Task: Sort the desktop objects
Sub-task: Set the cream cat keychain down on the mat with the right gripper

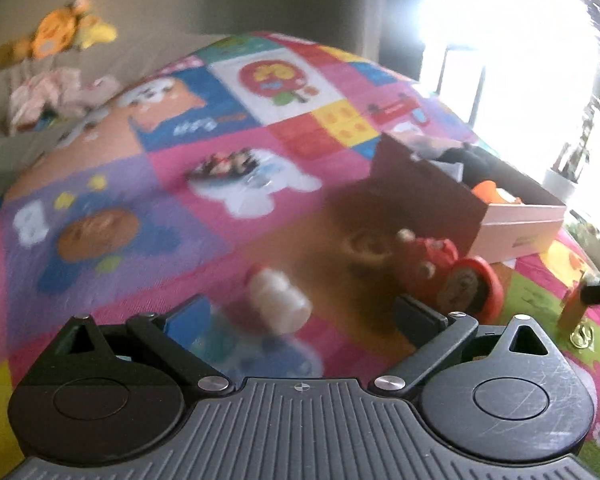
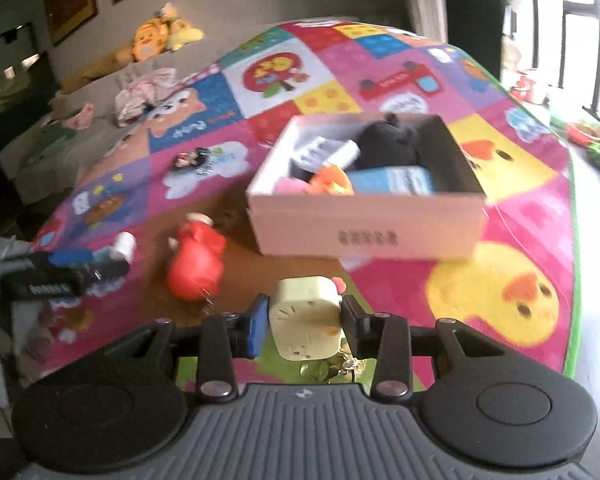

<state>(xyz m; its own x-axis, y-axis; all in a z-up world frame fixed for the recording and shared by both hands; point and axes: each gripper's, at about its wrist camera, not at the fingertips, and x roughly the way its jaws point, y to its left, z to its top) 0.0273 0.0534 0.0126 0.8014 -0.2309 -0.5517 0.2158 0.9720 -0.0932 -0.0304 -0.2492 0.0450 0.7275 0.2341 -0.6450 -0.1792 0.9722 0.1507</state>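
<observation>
My right gripper (image 2: 305, 316) is shut on a cream toast-shaped keychain toy (image 2: 306, 320), held above the colourful play mat with its chain hanging below. Ahead stands an open cardboard box (image 2: 364, 228) holding a black plush, a blue box, an orange toy and other items. A red doll toy (image 2: 196, 260) lies left of the box; it also shows in the left wrist view (image 1: 440, 264). My left gripper (image 1: 300, 312) is open, low over the mat, with a small white bottle (image 1: 278, 300) between its fingers, not gripped. The left gripper shows in the right wrist view (image 2: 60, 272).
A dark keychain figure (image 2: 190, 160) lies farther back on the mat (image 2: 500, 280). A grey sofa (image 2: 40, 140) with plush toys and clothes runs along the far left. The mat's green edge (image 2: 576, 280) borders bare floor at right, near bright windows.
</observation>
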